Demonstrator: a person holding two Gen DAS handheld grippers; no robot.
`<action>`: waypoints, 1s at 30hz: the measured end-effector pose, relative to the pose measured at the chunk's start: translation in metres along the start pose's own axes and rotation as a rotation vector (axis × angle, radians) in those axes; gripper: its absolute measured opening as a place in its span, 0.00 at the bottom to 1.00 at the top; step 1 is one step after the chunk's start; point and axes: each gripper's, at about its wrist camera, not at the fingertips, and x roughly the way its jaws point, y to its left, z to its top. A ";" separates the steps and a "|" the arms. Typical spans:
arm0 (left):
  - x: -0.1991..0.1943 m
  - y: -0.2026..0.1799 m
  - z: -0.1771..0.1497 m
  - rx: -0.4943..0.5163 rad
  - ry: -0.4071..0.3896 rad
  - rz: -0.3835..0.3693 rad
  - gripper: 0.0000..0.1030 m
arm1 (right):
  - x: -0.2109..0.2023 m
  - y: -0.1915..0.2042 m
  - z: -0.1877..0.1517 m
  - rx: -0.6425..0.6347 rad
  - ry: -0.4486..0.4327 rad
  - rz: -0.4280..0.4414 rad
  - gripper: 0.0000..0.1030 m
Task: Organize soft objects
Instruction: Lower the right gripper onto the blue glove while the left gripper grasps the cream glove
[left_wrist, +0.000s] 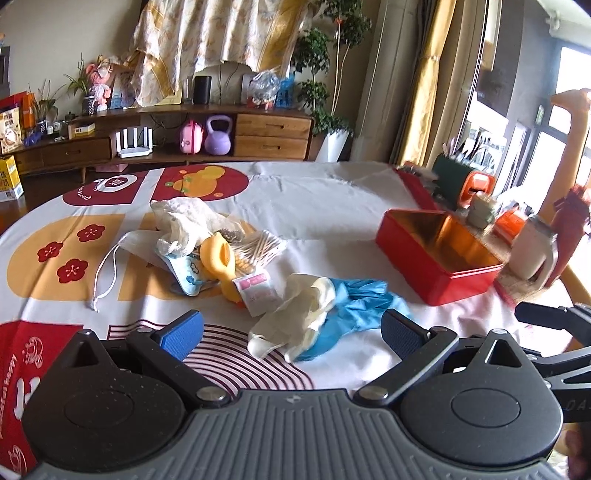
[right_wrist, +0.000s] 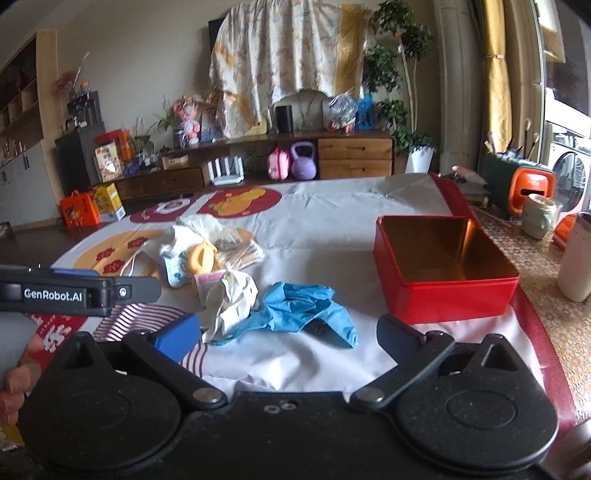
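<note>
Left gripper and right gripper hovering wide apart, holding nothing. Blue glove touching white glove, lying beside red tin.

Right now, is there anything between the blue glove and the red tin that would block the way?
Nothing visible does. Between the blue glove and the open red tin lies only bare tablecloth. Both grippers hang open, short of the glove.

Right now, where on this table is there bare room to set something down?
The white cloth between the red tin and the pile around the yellow rubber duck is bare. The tin's inside is also free. It is crowded at the duck pile and by the blue glove and white glove.
</note>
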 end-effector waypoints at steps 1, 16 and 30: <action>0.006 0.000 0.001 0.007 0.005 0.009 1.00 | 0.006 -0.001 0.000 -0.018 0.010 0.000 0.96; 0.099 -0.010 0.021 0.063 0.081 0.002 0.90 | 0.105 -0.022 0.014 -0.194 0.115 0.050 0.81; 0.149 -0.013 0.019 0.044 0.158 -0.022 0.54 | 0.155 -0.033 0.014 -0.212 0.172 0.085 0.54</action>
